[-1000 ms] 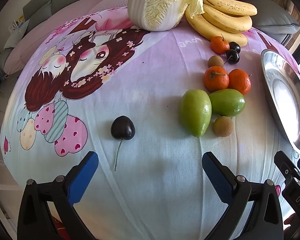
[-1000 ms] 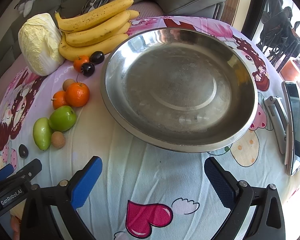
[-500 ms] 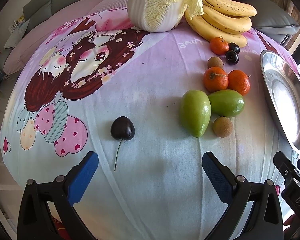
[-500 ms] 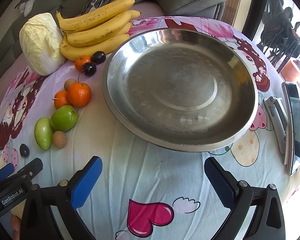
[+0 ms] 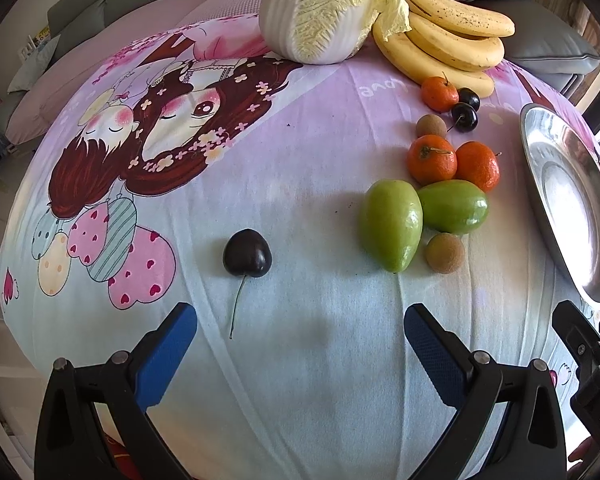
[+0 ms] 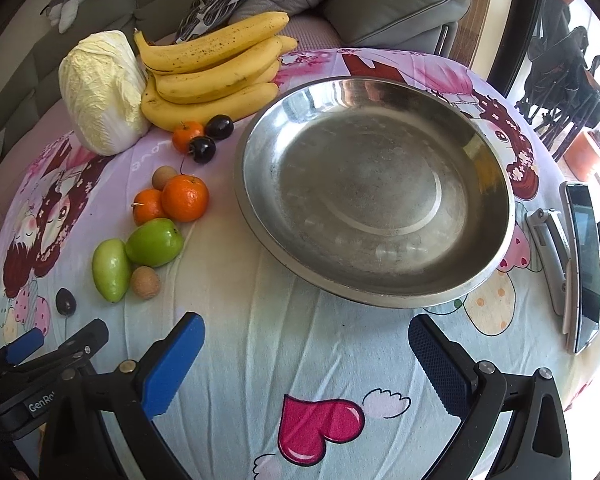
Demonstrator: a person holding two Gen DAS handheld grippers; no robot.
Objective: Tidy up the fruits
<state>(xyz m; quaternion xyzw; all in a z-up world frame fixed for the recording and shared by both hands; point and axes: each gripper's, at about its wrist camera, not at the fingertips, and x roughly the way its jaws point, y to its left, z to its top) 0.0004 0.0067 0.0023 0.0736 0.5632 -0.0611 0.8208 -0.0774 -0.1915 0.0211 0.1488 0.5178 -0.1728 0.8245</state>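
Observation:
A dark cherry (image 5: 247,253) lies alone on the cartoon-print cloth, just beyond my open left gripper (image 5: 300,326). To its right sit two green fruits (image 5: 392,224), a brown longan (image 5: 445,253), tangerines (image 5: 432,159), two more cherries (image 5: 465,117) and bananas (image 5: 448,40). The empty steel basin (image 6: 492,152) fills the right wrist view, straight ahead of my open right gripper (image 6: 306,338). The same fruits (image 6: 154,242) lie to the basin's left. Neither gripper holds anything.
A napa cabbage (image 5: 324,8) stands at the back beside the bananas. A phone (image 6: 584,260) and a silver clip-like object (image 6: 550,248) lie right of the basin. Grey sofa cushions (image 6: 392,8) lie behind the table.
Both views have shifted only slightly; the fruits sit a touch further right in the right wrist view. Nothing was grasped or moved.

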